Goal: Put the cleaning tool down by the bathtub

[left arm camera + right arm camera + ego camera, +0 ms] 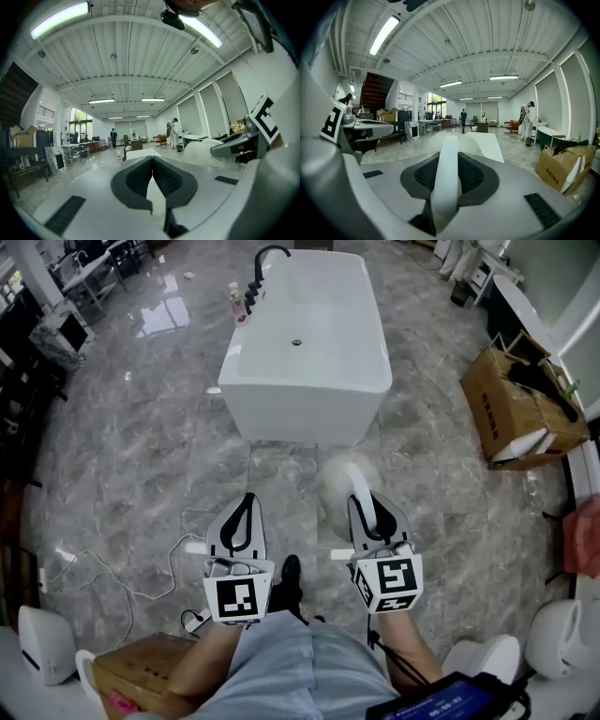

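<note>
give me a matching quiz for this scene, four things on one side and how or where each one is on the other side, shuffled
Things
1. left gripper
2. right gripper
3. bathtub
4. cardboard box

States or places
A. brown, open, at the right of the head view
B. shut on the white handle of the cleaning tool
C. jaws together, nothing between them
D. white, straight ahead, black tap at its far end

Pairs: 1-C, 2-B, 3-D, 4-A

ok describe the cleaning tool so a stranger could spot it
Find the white freestanding bathtub. Just in front of it, the right gripper is shut on the cleaning tool: a curved white handle with a fluffy white head; the left gripper holds nothing.
</note>
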Action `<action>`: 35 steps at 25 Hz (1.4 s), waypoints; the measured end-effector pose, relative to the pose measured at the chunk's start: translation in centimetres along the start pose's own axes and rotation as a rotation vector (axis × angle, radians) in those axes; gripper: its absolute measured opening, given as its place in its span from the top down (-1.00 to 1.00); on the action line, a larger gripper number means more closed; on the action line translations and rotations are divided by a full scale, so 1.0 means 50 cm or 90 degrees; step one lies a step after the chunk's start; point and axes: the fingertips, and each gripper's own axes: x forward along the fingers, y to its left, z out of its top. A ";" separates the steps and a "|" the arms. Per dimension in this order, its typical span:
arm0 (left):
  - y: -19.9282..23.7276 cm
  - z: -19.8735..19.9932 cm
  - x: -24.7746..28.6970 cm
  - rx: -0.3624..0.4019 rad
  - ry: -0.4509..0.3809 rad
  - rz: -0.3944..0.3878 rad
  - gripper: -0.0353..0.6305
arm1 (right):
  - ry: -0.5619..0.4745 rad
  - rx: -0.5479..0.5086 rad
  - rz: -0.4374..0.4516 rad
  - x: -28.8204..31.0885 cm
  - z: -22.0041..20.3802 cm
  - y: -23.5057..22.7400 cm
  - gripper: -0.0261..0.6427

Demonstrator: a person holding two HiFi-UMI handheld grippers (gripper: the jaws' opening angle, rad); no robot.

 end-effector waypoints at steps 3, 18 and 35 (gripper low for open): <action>0.063 0.008 0.068 0.000 -0.011 0.003 0.84 | -0.005 -0.008 0.003 0.087 0.039 0.008 0.61; 0.186 0.034 0.258 0.007 -0.028 -0.005 0.84 | -0.044 -0.031 -0.007 0.266 0.155 -0.014 0.62; 0.141 0.052 0.663 0.014 -0.006 0.018 0.84 | -0.008 -0.001 0.081 0.588 0.182 -0.249 0.61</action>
